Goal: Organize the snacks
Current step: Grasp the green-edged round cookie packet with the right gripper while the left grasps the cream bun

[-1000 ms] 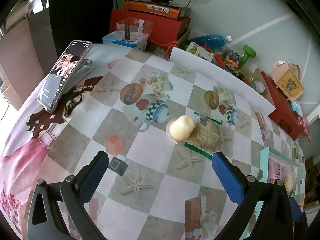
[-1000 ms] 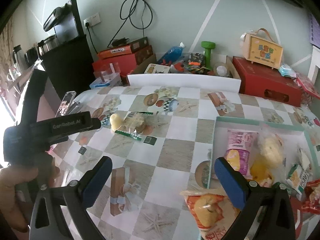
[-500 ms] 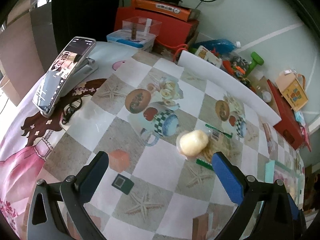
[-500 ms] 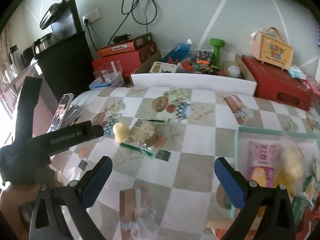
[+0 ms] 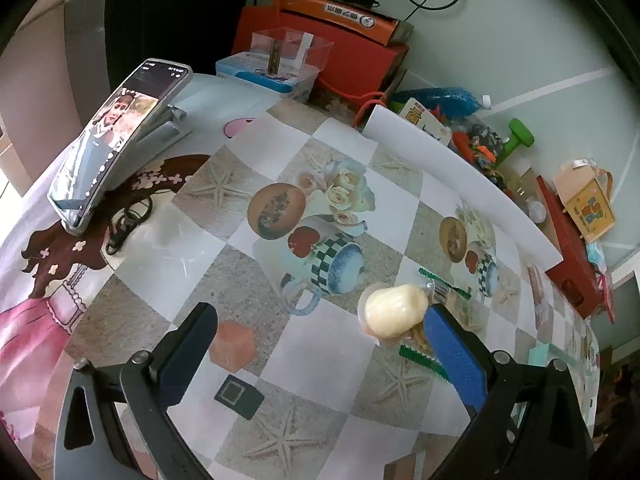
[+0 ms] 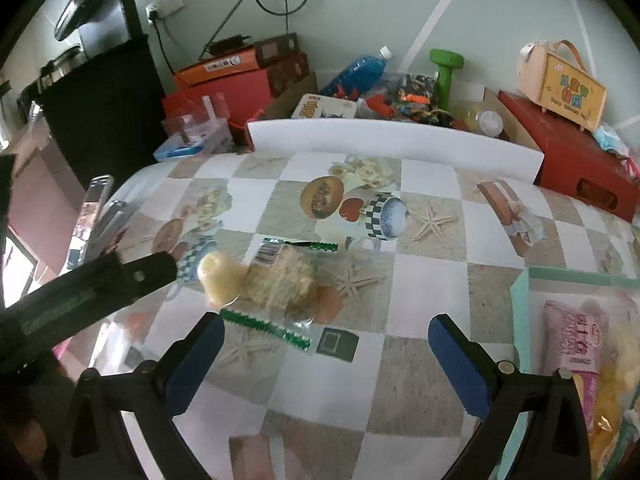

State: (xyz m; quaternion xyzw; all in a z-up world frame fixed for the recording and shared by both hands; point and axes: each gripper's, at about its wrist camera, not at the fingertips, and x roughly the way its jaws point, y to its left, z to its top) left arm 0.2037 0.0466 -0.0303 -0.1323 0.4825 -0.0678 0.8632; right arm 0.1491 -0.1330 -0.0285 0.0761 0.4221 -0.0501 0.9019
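Note:
A pale yellow jelly cup (image 5: 394,310) lies on the checked tablecloth next to a clear packet of crumbly snack (image 6: 282,280) with green serrated ends. My left gripper (image 5: 320,340) is open and empty, its right finger close beside the jelly cup. My right gripper (image 6: 324,350) is open and empty, a little in front of the packet. The jelly cup also shows in the right wrist view (image 6: 219,276). A teal tray (image 6: 520,312) at the right holds a pink packet (image 6: 576,336) and yellow snacks.
A phone on a stand (image 5: 116,140) stands at the table's left. A white foam board (image 6: 392,140) lines the far edge, with red boxes (image 6: 576,160), a blue bottle, a green dumbbell (image 6: 444,68) and clutter behind it. The left gripper's body (image 6: 80,292) reaches in from the left.
Both grippers have moved forward and left toward the jelly cup and packet. The tray has slid to the right edge of the right wrist view. Both stay open.

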